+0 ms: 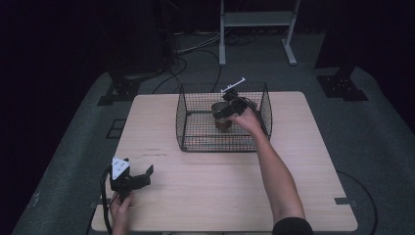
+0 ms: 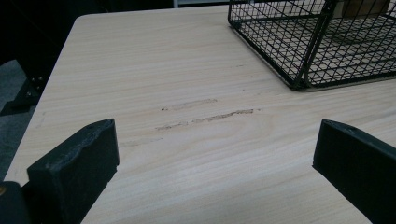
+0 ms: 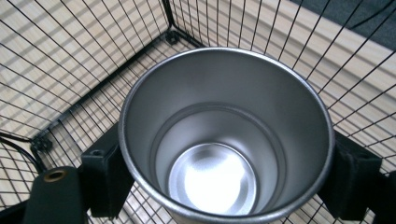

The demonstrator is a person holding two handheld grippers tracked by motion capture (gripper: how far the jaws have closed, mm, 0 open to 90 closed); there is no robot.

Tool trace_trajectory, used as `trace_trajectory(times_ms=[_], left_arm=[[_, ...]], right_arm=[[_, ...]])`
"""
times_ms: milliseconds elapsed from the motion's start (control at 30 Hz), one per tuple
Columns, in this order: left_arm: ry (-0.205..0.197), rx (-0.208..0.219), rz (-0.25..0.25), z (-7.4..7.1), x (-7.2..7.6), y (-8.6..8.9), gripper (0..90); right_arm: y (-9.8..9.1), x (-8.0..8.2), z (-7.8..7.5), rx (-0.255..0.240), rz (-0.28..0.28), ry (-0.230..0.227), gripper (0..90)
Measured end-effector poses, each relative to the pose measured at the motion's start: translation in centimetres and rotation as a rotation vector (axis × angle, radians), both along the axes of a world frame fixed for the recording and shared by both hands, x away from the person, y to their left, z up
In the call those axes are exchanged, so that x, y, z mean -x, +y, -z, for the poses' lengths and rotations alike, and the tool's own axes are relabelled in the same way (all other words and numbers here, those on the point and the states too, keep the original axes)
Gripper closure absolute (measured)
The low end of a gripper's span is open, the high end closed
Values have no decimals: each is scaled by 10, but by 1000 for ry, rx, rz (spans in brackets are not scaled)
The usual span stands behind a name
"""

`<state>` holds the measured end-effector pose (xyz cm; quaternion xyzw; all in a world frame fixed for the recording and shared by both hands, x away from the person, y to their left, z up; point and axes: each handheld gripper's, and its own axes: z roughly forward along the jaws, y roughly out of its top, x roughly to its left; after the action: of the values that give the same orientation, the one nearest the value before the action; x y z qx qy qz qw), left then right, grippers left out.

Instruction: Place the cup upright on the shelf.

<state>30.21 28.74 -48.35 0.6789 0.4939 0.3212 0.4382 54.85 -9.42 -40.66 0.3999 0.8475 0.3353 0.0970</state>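
An empty steel cup (image 3: 261, 107) stands upright between the two black jaws of my right gripper (image 3: 226, 179), which press on its sides just under the rim. In the high view my right gripper (image 1: 226, 113) holds the cup (image 1: 221, 120) inside a black wire basket (image 1: 185, 122), towards its back right part; I cannot tell whether the cup rests on the basket floor. My left gripper (image 1: 142, 176) sits low over the table's front left corner, jaws wide apart. Bare tabletop lies between the jaws of the left gripper (image 2: 215, 158).
The wire basket (image 2: 299, 56) stands on the far half of a light wooden table (image 1: 205, 196). Its mesh walls (image 3: 70, 70) surround the cup on all sides. A white frame and cables lie on the floor beyond the table.
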Motion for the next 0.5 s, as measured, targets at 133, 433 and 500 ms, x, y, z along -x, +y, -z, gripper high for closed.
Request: trace_trajectory(times_ms=[133, 433, 500], left_arm=[[0, 1, 0, 0, 0, 0, 0], [0, 5, 0, 0, 0, 1, 0], [0, 8, 0, 0, 0, 1, 0]], right_arm=[[1, 0, 1, 7, 4, -5, 174], [5, 0, 2, 12, 1, -5, 172], [7, 0, 4, 29, -9, 5, 168]])
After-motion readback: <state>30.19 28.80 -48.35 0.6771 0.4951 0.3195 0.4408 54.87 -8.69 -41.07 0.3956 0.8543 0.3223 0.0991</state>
